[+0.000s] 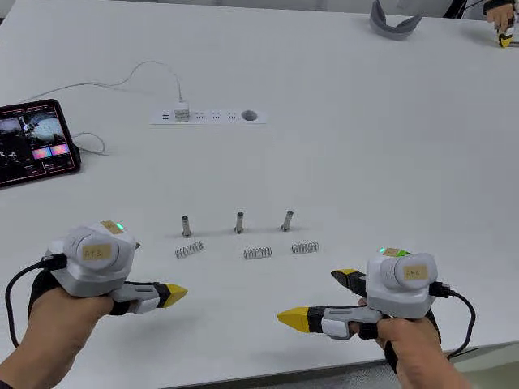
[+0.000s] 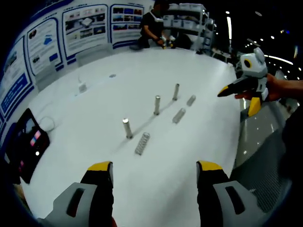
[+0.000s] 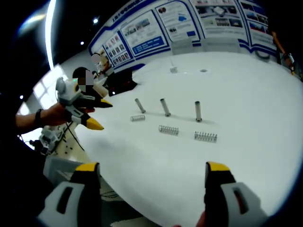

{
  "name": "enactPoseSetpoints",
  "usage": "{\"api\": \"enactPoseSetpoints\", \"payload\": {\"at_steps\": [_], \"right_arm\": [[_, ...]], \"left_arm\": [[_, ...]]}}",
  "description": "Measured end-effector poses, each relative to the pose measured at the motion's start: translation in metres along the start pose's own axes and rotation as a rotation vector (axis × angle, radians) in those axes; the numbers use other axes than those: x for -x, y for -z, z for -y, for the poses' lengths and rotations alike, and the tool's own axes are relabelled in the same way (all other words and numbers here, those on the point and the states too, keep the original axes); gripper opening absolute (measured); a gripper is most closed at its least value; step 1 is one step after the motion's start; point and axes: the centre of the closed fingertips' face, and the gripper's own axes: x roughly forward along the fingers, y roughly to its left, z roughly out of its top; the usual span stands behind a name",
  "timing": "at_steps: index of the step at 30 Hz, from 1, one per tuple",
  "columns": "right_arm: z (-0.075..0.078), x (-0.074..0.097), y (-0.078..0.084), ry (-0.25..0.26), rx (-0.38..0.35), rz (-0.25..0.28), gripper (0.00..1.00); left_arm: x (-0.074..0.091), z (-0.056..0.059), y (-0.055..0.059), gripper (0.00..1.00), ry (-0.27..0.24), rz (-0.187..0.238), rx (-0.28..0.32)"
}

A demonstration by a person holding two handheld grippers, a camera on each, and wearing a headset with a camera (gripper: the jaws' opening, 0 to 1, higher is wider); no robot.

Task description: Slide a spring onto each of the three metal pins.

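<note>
**Tabletop** (image 1: 340, 162): white, carries every item below.

**Left pin** (image 1: 186, 226), **middle pin** (image 1: 239, 222), **right pin** (image 1: 287, 220): metal, upright, in one row, all bare.

**Left spring** (image 1: 189, 250), **middle spring** (image 1: 258, 253), **right spring** (image 1: 305, 247): each lies on its side just on the person's side of its pin, not touching it. The long axes run roughly along the row, crosswise to the upright pins. None is fitted yet.

**Left claw** (image 2: 155, 166): wide, empty, pointing right along the near edge. The left spring lies ahead and beyond its tip and is the nearest to it.

**Right claw** (image 1: 318, 297): wide, empty, pointing left. The right spring lies just beyond it, and the middle spring lies about midway between the two claws.

**Handling note:** a picked spring probably has to be turned from lying to standing before it goes over a pin.

**Writing:**
- **Left label** (image 1: 96, 252) and **right label** (image 1: 414, 272): tan, marks too small to read.
- **Posters** (image 2: 85, 23): text illegible.
- **Tablet** (image 1: 36, 142) and **power strip** (image 1: 208, 117): no readable brand.
</note>
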Motion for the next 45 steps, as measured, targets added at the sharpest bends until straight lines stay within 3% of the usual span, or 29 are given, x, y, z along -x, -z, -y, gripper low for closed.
{"api": "enactPoseSetpoints", "payload": {"at_steps": [7,12,18,33,45], "right_arm": [[0.002,0.001,0.000,0.006,-0.006,0.003,0.93],[0.003,0.001,0.002,0.008,-0.009,-0.001,0.93],[0.003,0.003,0.002,0.010,-0.014,-0.001,0.92],[0.006,0.004,0.002,0.010,-0.028,-0.003,0.92],[0.007,0.004,0.002,0.007,-0.034,-0.004,0.91]], "left_arm": [[-0.011,0.003,-0.006,0.71,0.029,-0.011,-0.033],[-0.021,0.001,-0.001,0.68,0.040,-0.039,-0.044],[-0.032,-0.003,-0.001,0.65,0.052,-0.044,-0.040],[-0.061,-0.020,-0.009,0.45,0.051,-0.028,0.016],[-0.078,-0.023,0.000,0.32,0.050,-0.045,0.038]]}}
